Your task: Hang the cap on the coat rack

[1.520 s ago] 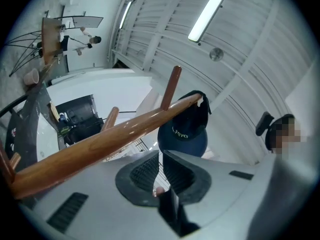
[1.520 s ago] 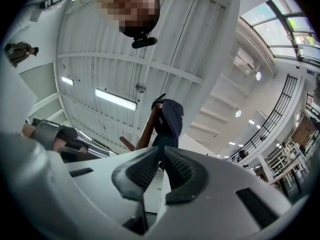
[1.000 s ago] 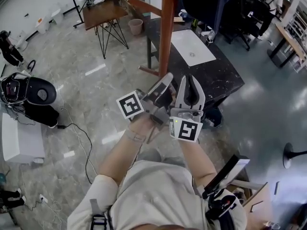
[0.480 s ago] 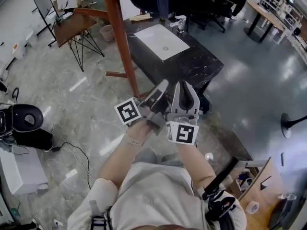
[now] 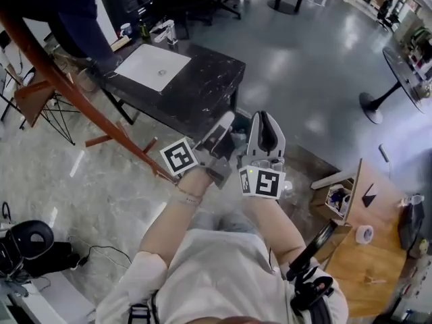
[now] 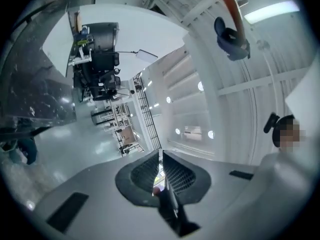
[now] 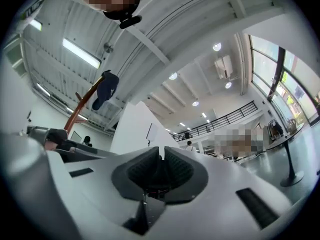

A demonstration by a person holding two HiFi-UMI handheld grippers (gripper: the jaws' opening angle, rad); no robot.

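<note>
A dark blue cap (image 6: 231,39) hangs on a peg of the reddish-brown coat rack (image 6: 227,1) high in the left gripper view. The right gripper view shows the same cap (image 7: 106,88) on the rack's arm (image 7: 80,111), far off. In the head view the rack's pole (image 5: 74,100) slants across the upper left, and I cannot make out the cap there. My left gripper (image 5: 226,121) and right gripper (image 5: 265,123) are held side by side in front of the person's chest. Both point upward, are shut and hold nothing.
A black marble table (image 5: 202,90) with a white sheet (image 5: 152,66) stands just beyond the grippers. A dark blue garment (image 5: 67,5) hangs by the rack. A wooden desk (image 5: 361,262) with a tape roll (image 5: 364,234) is at the right, a round stand base (image 5: 370,106) farther off.
The head view has swung round: the rack pole and black table slid to the left of the picture. Both grippers stay shut together in front of the person.
</note>
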